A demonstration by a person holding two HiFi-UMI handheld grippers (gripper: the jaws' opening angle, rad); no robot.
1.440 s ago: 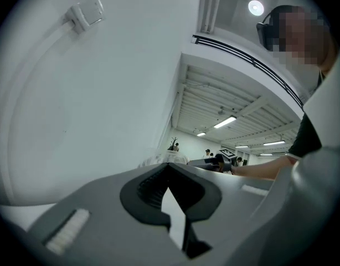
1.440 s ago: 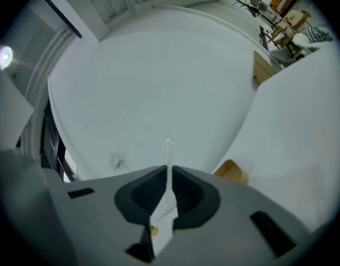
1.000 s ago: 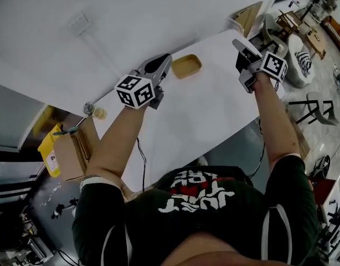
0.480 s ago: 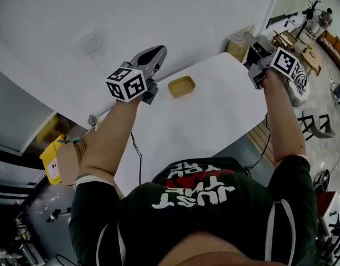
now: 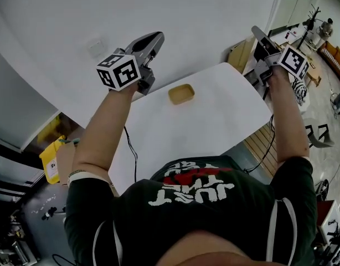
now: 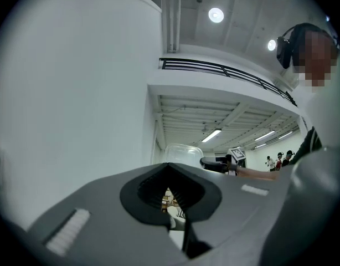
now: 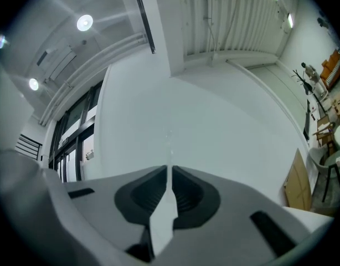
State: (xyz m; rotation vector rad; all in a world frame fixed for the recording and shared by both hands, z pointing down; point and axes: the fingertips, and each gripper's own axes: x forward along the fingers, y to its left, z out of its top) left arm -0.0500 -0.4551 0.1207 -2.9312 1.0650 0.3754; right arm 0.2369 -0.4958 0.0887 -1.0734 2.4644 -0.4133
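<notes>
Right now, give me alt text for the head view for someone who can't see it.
Seen from above, a person in a dark T-shirt holds the left gripper and the right gripper up over a white table, both empty. A small tan tray lies on the table between the two arms, apart from both grippers.

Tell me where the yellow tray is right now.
Head view: the yellow tray lies on the white table near its far edge, between the left tool and right tool, nearer the left.
</notes>
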